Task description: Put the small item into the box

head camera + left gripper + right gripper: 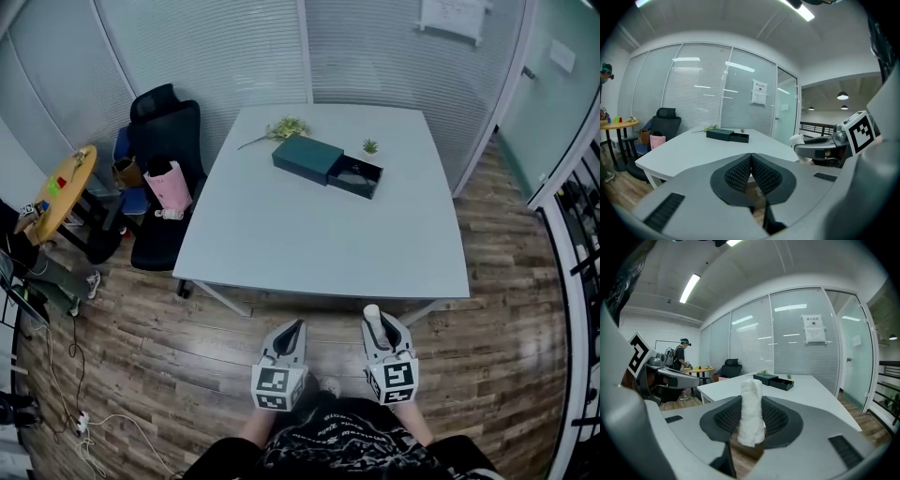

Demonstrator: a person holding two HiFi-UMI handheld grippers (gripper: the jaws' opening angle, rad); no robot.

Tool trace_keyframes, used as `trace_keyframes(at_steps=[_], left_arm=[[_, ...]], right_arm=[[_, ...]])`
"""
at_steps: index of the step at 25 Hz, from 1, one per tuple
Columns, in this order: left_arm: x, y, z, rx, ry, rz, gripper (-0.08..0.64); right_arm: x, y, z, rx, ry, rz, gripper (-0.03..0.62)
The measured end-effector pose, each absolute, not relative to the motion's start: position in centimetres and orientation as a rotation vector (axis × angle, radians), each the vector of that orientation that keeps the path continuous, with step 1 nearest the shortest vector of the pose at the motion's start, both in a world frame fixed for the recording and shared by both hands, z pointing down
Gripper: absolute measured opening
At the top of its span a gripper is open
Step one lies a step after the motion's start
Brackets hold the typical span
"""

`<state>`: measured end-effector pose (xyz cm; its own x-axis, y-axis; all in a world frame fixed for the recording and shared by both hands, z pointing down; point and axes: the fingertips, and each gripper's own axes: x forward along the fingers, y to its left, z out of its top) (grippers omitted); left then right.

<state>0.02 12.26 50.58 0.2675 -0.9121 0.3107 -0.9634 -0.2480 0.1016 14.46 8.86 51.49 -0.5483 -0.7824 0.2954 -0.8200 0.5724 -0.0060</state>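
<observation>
The right claw is clamped on the small white rolled fabric-like item, upright for carrying. The left claw sits together, empty and idle. Upper centre, the dark green box, drawer open to receive it, waits on the white bench, well apart.

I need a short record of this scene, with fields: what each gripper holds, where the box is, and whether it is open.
left gripper: shut, empty
right gripper: shut on a white roll, held upright
box: dark green, on the far part of the white table
drawer: pulled out of the box, open
position: both grippers are over the wooden floor, short of the table's near edge
</observation>
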Motion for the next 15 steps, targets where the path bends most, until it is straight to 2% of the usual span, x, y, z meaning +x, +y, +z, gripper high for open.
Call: trace_keyframes(at_steps=[15], left_arm=[[-0.4,5.4,52.5,2.312,-1.656,0.295,0.019]], right_arm=[[13.7,3.2,52.7,1.36,-2.493,0.238,0.135]])
